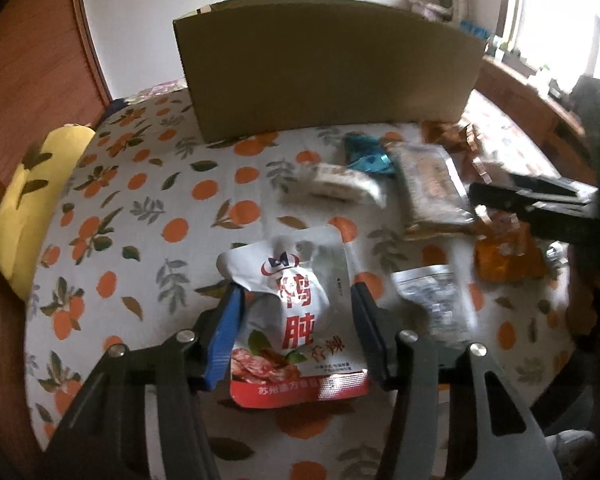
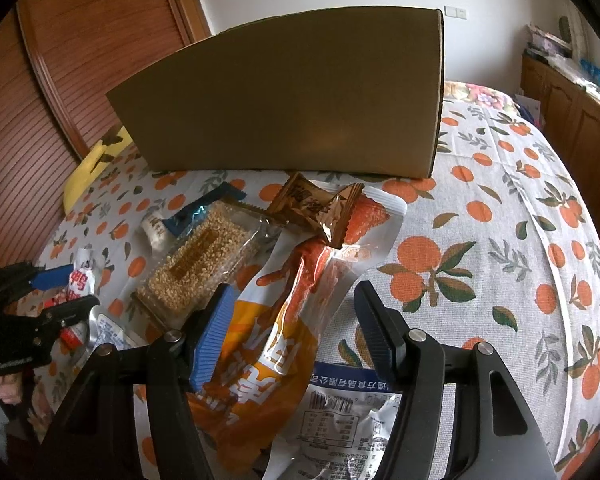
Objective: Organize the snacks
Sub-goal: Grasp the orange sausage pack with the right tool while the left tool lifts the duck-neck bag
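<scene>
Nearest, left gripper (image 1: 296,300) pinching a silver-and-red snack pouch (image 1: 296,312) with red Chinese lettering, above the orange-print bed (image 1: 148,216). Right gripper (image 2: 296,304) spread wide astride an orange snack bag (image 2: 260,344). Beyond, sesame bar (image 2: 196,260), brown wrappers, then an upright cardboard box (image 2: 292,96).

The left gripper (image 1: 296,300) points forward and slightly down, its blue and black fingers closed against the two sides of a white and red pouch (image 1: 300,316) held between them. The right gripper (image 2: 296,300) also points forward, with its jaws spread wide, resting over an orange bag (image 2: 260,360) without pinching it.
</scene>
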